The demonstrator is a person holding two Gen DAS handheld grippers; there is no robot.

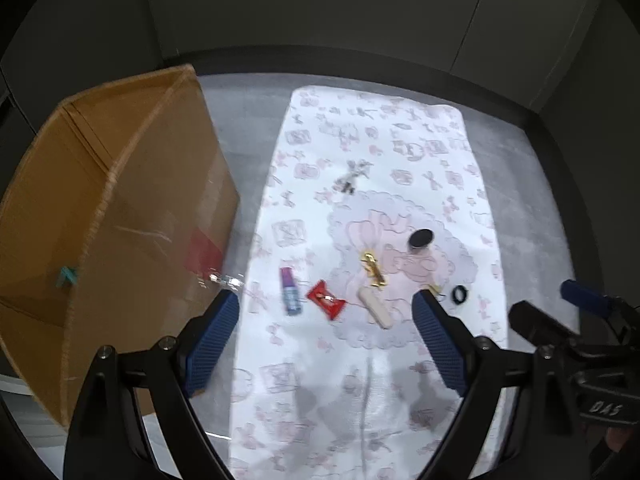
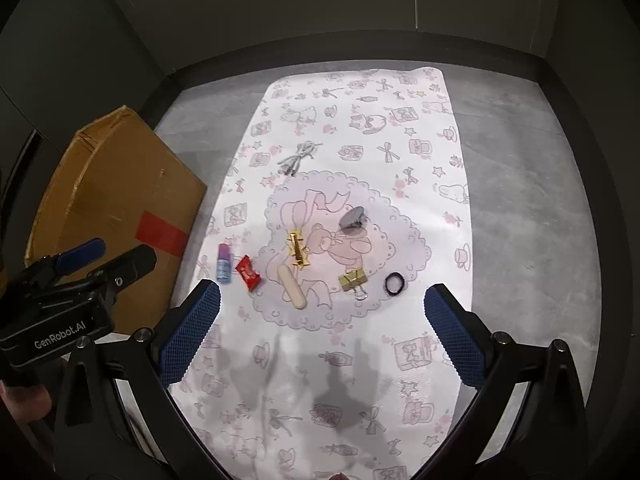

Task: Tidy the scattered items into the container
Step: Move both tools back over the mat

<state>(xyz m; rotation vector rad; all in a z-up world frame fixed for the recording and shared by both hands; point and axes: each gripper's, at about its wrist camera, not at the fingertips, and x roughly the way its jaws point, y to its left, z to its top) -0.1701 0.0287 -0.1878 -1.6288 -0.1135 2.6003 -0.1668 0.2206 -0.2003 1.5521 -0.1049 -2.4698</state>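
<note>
Small items lie scattered on a pink-patterned white mat [image 2: 420, 184]: a purple-capped small bottle [image 2: 224, 263], a red candy wrapper [image 2: 248, 273], a beige stick [image 2: 293, 289], a gold hair clip [image 2: 298, 249], a gold binder clip [image 2: 353, 281], a black hair tie [image 2: 394, 283], a dark round lid [image 2: 352, 220] and a grey cable bundle [image 2: 298, 157]. The cardboard box [image 2: 116, 200] stands left of the mat. My left gripper [image 1: 326, 344] is open and empty above the mat's near part. My right gripper [image 2: 322, 332] is open and empty, nearer than the items.
The mat lies on a grey tabletop [image 2: 528, 208] with a dark raised edge [image 2: 360, 46] at the back. In the left wrist view the box [image 1: 120, 216] fills the left side, close to the left finger. The right gripper [image 1: 576, 320] shows at the right edge there.
</note>
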